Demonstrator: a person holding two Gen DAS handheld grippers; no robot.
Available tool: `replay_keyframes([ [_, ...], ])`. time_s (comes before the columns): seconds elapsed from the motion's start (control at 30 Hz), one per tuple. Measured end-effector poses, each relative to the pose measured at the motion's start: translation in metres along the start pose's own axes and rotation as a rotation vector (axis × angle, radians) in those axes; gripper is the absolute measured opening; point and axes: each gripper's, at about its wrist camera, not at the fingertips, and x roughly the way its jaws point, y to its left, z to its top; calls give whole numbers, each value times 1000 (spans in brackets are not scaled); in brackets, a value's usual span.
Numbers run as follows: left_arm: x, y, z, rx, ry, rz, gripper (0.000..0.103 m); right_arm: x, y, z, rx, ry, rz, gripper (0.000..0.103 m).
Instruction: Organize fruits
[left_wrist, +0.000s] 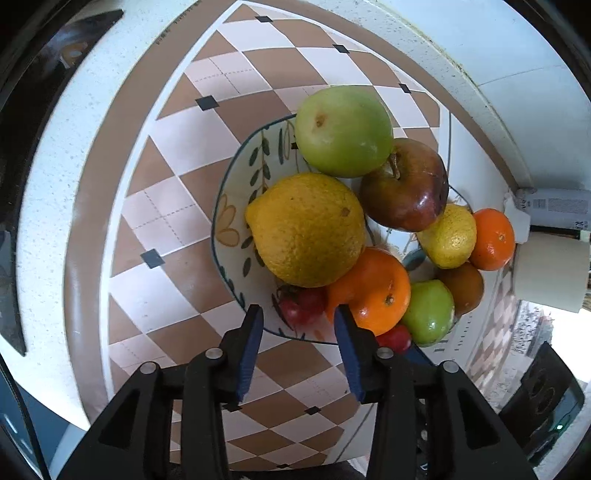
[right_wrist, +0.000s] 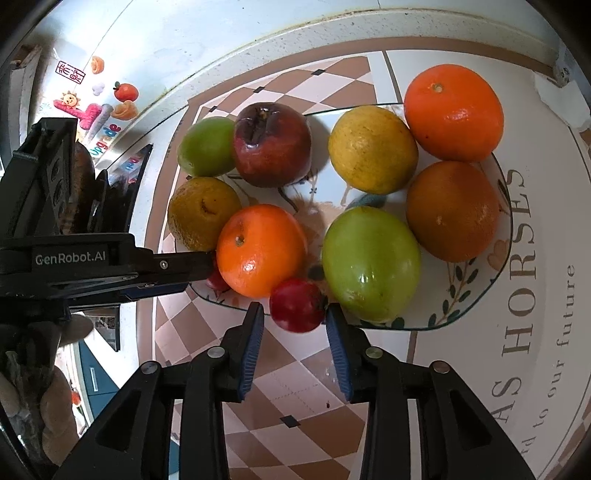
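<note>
The right tongs (right_wrist: 293, 319) stand parted at the near rim of the painted plate (right_wrist: 476, 295), a small red fruit (right_wrist: 297, 304) between the blue pads, which do not clearly press it. The left tongs (left_wrist: 299, 317), also parted with nothing gripped, point at a second small red fruit (left_wrist: 303, 304) at the plate's near edge. Just beyond both lie oranges (right_wrist: 260, 251), green apples (right_wrist: 371, 264), yellow citrus (left_wrist: 306, 229) and a dark red apple (right_wrist: 273, 144), on the checked table (right_wrist: 295, 369).
</note>
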Motion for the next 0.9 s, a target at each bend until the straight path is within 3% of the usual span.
replay_keyframes([
  [0.07, -4, -2, -2, 19, -12, 19, 45, -4, 0, -3, 2, 4, 1, 52],
  [0.1, -5, -3, -3, 24, -17, 28, 57, -7, -1, -5, 4, 4, -6, 64],
  [0.13, -9, -3, -4, 37, -28, 39, 62, -11, -1, -7, 6, 2, -23, 75],
  [0.23, -21, -8, -12, 90, -76, 106, 74, -28, -3, -11, 4, -25, -45, 81],
  [0.27, -23, -10, -14, 103, -87, 126, 83, -35, -5, -12, 7, -34, -65, 83],
  [0.3, -27, -11, -18, 120, -104, 155, 91, -42, -7, -12, 8, -44, -92, 91],
  [0.33, -30, -13, -23, 138, -122, 182, 92, -49, -9, -13, 9, -56, -122, 94],
  [0.47, -37, -16, -39, 173, -174, 265, 93, -71, -14, -9, 5, -89, -223, 94],
  [0.6, -43, -19, -57, 193, -216, 302, 101, -87, -17, -7, -9, -112, -253, 94],
  [0.9, -76, -29, -93, 220, -323, 290, 101, -127, -5, -29, -14, -187, -270, 94],
])
